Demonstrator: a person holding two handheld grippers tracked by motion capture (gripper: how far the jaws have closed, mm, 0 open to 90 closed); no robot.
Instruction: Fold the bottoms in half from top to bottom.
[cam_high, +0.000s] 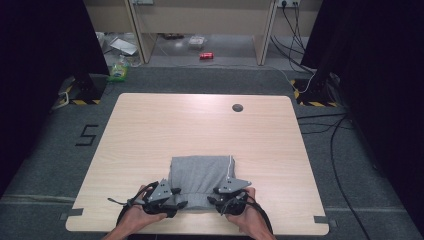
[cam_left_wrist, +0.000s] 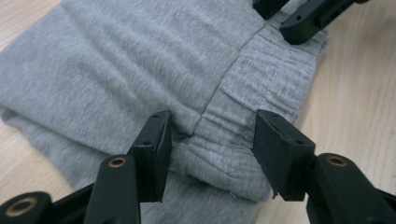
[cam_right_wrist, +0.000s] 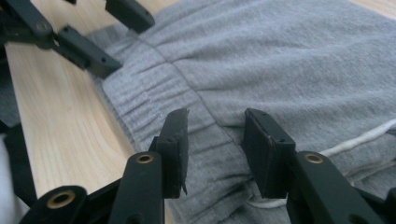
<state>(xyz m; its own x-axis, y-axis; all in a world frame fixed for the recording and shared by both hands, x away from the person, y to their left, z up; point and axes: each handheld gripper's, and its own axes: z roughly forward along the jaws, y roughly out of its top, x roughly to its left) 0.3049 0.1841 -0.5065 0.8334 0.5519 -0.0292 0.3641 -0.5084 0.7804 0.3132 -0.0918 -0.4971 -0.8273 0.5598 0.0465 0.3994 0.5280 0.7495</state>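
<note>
Lying folded on the near middle of the wooden table (cam_high: 150, 130), the grey sweatpants (cam_high: 202, 172) have their ribbed elastic waistband (cam_left_wrist: 261, 88) turned toward the person's edge, with a white drawstring (cam_right_wrist: 355, 140) trailing along the right side of the fold. The left gripper (cam_left_wrist: 212, 149) sits at the waistband's left end, its jaws standing apart over the gathered band; a bulge of cloth lies between them, and whether the pads actually press on it cannot be told from the left gripper view. The right gripper (cam_right_wrist: 215, 144) is at the waistband's right end, jaws likewise apart with the seam of the band between them and a visible gap on either side of the cloth. In the high view both grippers, left (cam_high: 167, 197) and right (cam_high: 225, 197), rest low on the near hem of the garment, held by the person's left hand (cam_high: 140, 212) and right hand (cam_high: 245, 212), close to the table's front edge. A small dark grommet (cam_high: 237, 107) sits in the tabletop far beyond the garment.
</note>
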